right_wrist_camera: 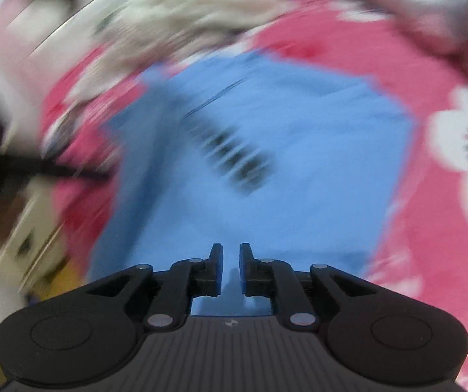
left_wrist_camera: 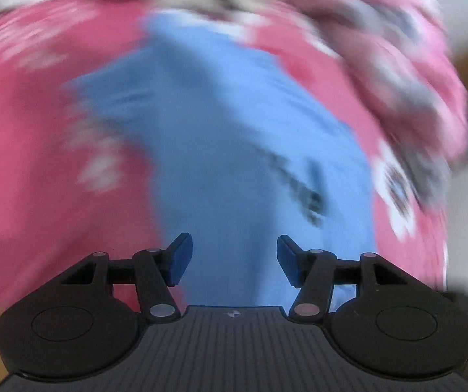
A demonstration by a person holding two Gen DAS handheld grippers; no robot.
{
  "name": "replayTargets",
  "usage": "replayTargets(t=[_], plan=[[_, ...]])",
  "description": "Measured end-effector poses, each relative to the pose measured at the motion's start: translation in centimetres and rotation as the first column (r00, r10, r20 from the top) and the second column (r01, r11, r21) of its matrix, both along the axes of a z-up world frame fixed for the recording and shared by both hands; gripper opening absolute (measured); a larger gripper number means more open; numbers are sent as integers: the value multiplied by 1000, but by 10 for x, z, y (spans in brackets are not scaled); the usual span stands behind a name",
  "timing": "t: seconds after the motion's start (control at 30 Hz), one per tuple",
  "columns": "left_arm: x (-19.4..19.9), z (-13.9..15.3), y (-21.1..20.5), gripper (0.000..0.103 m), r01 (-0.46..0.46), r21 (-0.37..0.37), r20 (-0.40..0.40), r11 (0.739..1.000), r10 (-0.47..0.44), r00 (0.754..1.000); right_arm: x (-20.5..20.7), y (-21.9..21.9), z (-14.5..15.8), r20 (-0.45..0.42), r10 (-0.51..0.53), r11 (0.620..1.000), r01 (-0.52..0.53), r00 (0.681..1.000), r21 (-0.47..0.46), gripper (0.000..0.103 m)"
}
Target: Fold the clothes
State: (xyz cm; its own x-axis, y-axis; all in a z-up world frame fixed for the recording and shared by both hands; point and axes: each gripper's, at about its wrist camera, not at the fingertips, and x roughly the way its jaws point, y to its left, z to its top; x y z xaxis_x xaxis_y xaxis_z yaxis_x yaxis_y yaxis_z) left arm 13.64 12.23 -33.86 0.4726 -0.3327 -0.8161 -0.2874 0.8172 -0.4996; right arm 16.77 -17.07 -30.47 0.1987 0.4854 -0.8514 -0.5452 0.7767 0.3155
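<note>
In my left view the pink flowered blanket (left_wrist_camera: 38,130) fills the left side, and the blue shirt (left_wrist_camera: 234,150) runs up the middle, from just above my left gripper (left_wrist_camera: 234,259) to the upper middle of the frame. Its long way goes bottom to top, tipped a little left at the top. My left gripper stands wide with nothing between its blue pads (left_wrist_camera: 180,259). In my right view a white cloth (right_wrist_camera: 194,6) sits at the upper left, the shirt fills the middle, and dark blurry letters (right_wrist_camera: 230,153) lie left of center. My right gripper (right_wrist_camera: 231,269) is narrow, a thin gap, holding nothing. Both grippers hang above the shirt's near edge. I cannot tell which one is nearer, because everything is blurry.
</note>
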Motion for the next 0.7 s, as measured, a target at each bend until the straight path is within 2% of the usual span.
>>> replayTargets(t=[0.07,0.1,0.17,0.3,0.43,0.6,0.7], plan=[[-12,-6,21,57,-108,-17,-30,994,108,994,-28,27,-7,11,138,990,-138,990,-3,20],[-18,-8,31,57,-161,-24,-46,987,160,986,-40,40,-10,19,200,980,-200,980,4,22],[-30,-13,39,57,-230,-31,-61,973,228,972,-63,66,-18,38,309,951,-310,950,15,33],[-45,-23,41,57,-314,-51,-94,948,309,946,-91,104,-35,57,430,900,-433,901,49,40],[-57,-23,36,57,-341,-57,-101,938,334,937,-106,125,-47,98,529,846,-533,843,24,42],[-70,-28,38,57,-366,-64,-110,928,358,927,-118,143,-62,158,648,759,-648,745,-59,49],[-76,-31,39,57,-375,-59,-113,925,367,923,-135,146,-69,216,733,678,-720,645,-149,49]])
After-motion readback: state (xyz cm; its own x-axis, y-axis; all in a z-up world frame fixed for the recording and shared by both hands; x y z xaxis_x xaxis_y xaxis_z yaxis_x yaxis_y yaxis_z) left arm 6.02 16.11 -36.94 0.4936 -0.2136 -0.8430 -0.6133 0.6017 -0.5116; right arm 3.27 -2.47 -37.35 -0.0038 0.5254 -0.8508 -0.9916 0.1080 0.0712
